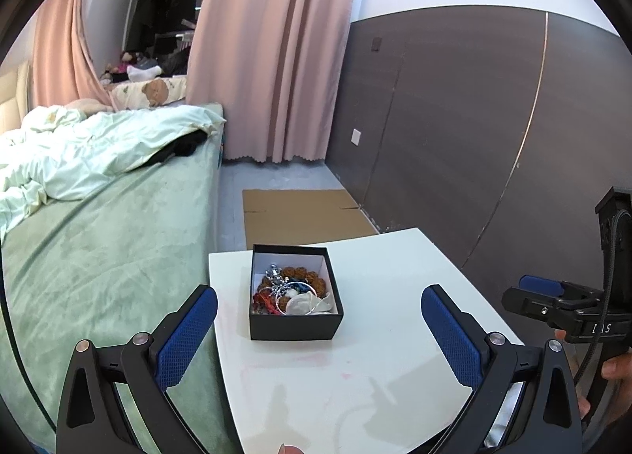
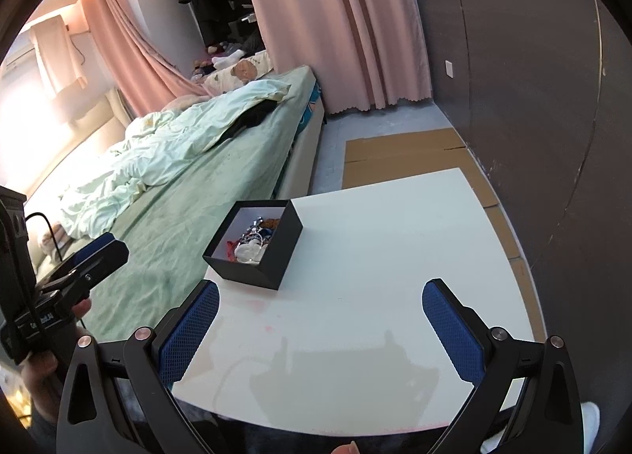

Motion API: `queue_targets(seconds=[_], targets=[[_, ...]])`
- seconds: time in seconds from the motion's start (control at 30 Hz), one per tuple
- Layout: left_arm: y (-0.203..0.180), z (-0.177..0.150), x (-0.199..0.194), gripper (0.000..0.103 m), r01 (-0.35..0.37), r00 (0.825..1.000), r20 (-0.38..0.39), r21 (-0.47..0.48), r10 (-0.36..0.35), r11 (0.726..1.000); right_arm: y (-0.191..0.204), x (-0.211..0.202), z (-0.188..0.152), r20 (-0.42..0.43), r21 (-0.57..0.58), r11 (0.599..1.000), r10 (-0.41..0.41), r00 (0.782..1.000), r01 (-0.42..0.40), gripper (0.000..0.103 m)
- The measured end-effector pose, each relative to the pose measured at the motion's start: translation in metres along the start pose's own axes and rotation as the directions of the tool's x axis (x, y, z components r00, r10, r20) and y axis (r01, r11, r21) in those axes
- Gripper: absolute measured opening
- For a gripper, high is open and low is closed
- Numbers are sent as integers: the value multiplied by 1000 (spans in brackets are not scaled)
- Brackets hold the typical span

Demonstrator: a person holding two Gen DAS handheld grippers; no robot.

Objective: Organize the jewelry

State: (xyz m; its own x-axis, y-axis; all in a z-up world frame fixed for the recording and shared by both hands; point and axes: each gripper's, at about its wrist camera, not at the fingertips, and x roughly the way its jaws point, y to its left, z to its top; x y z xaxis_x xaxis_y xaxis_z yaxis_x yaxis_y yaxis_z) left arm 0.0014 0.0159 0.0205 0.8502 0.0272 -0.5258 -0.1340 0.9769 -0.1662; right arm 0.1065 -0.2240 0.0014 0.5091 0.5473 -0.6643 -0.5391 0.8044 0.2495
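- On the white table (image 1: 379, 367), the black jewelry box (image 1: 295, 321) sits near the far left corner, just beside the edge that faces the green bed (image 1: 106, 256).
- Bare tabletop runs to the box's right and toward both cameras.
- Left gripper (image 1: 319, 339) and right gripper (image 2: 320, 329) both hang spread wide over the near tabletop, pinching nothing, well short of the box.
- Inside the box, beads, a ring and white pieces lie tangled, hard to tell apart.
- Hands holding the grippers are cut off at the frame edges.
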Motion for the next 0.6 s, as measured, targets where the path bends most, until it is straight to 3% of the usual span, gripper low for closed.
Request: queue_targets(seconds=[0.6], targets=[[-8, -2, 1, 103, -2, 1000, 14, 18, 2, 1000, -11, -13, -1, 14, 2, 1000, -22, 1000, 22, 103]])
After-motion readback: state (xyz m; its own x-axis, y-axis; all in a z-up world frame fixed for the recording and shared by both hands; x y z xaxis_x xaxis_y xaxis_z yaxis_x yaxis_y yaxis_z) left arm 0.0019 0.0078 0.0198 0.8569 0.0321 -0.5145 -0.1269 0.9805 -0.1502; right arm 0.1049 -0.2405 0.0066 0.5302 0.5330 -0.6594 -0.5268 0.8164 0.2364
